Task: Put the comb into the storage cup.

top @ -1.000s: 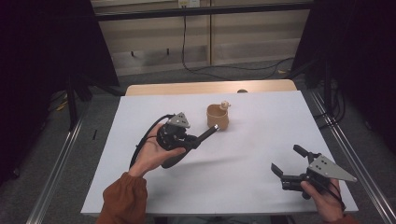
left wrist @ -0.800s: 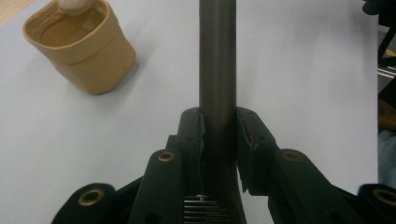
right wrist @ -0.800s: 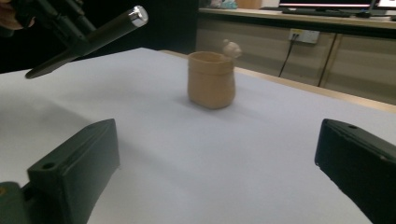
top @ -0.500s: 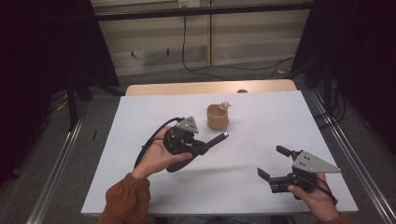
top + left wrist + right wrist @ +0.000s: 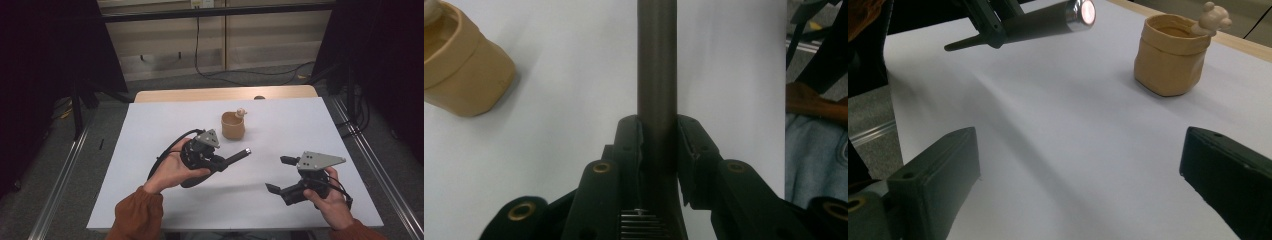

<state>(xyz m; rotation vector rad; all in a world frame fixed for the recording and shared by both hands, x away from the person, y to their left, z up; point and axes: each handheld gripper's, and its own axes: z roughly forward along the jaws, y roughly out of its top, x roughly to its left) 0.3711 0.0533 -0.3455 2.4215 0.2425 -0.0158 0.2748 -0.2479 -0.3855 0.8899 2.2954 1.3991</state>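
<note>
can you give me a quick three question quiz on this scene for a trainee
1. What do the left tongs hold?
2. True or false: the right tongs are shut on the tan cup.
3. Where does the rod stand against the cup: A inside it, B apart from it, above the white table, C lying flat under it?

Key:
1. A dark rod with a shiny end cap, clamped between the jaws.
2. False; their jaws stand wide open with nothing between them, short of the cup.
3. B
</note>
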